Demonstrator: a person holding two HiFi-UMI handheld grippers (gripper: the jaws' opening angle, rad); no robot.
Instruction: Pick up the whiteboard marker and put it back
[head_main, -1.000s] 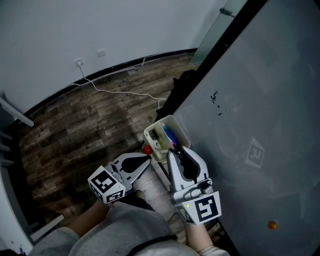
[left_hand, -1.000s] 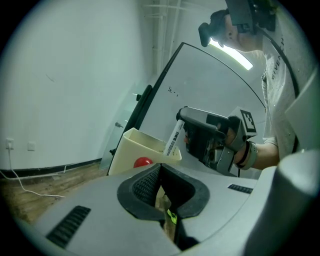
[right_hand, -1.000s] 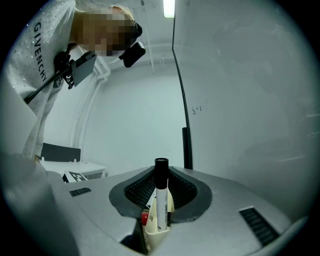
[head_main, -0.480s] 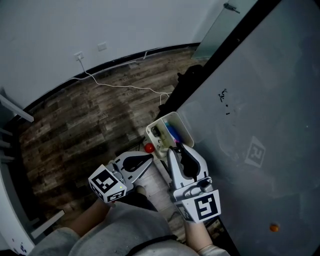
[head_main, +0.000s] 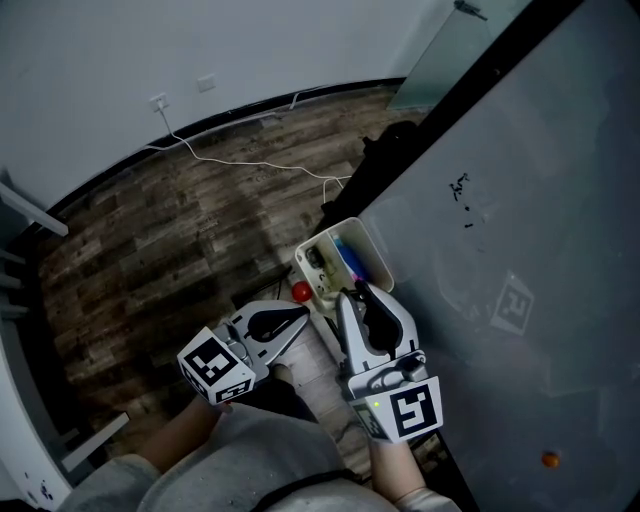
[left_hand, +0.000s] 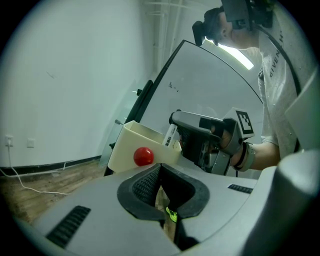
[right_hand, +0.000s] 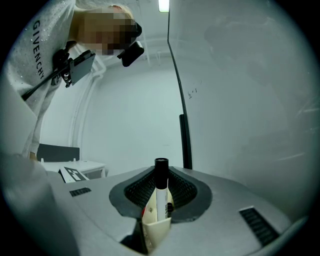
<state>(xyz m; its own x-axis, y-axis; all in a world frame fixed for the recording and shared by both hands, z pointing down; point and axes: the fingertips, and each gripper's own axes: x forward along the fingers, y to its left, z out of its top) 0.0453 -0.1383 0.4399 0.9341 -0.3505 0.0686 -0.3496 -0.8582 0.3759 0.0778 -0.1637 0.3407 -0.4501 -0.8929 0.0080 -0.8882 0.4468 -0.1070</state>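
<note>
right gripper (head_main: 357, 296): clamps whiteboard marker (right_hand: 161, 199) | shirt (right_hand: 35, 55) print: GIVENCH

Bin (head_main: 378, 266) beside whiteboard (head_main: 520, 180), marker (right_hand: 161, 195) upright inside

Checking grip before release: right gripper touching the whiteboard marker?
Touching. Right gripper view: whiteboard marker upright between the right gripper's jaws, both pads against its barrel.

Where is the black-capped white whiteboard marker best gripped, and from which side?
Grip the black-capped white whiteboard marker on its upper barrel, just under the cap, coming in level from the person's side. It stands upright, lower end in the cream plastic holder, leaving only that part free. The right gripper holds it so.
</note>
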